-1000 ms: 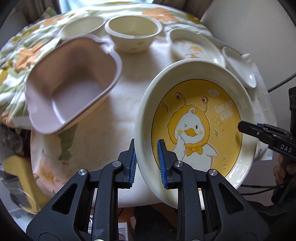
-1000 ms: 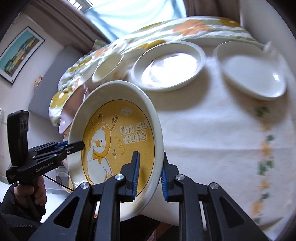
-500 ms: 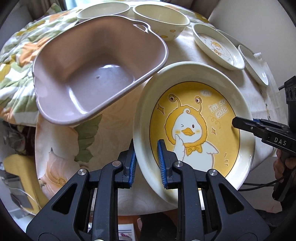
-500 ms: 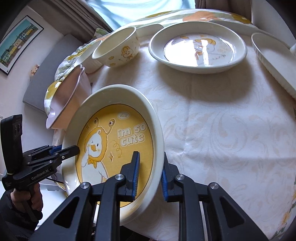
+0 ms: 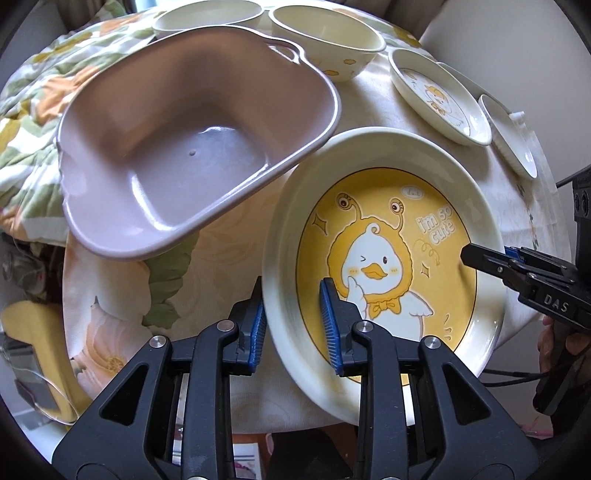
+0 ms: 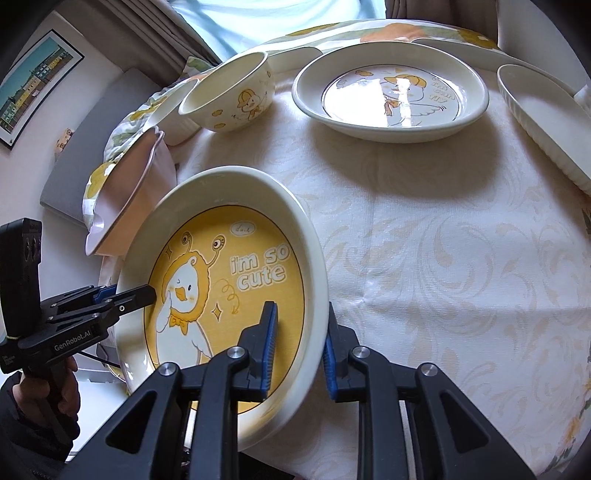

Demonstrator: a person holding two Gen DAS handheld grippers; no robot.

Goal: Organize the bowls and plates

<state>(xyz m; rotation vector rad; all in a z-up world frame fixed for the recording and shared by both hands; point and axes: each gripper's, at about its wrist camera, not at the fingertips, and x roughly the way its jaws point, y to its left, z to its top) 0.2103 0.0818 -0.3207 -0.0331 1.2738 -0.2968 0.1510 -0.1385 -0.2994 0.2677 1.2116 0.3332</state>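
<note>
Lowered onto the tablecloth (image 6: 424, 240), duck plate (image 5: 384, 258) sits between both just-loosened tongs; pink basin (image 5: 177, 155) empty.

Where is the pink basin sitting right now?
In the left wrist view the pink basin fills the upper left, tilted on the tablecloth's edge, its rim overlapping the yellow duck plate, with a cream bowl behind it.

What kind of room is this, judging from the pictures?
Probably a room in a home, perhaps a dining corner. A table with a floral tablecloth carries children's dishes such as the duck plate. A curtained window and a framed picture on the wall also suggest a home.
</note>
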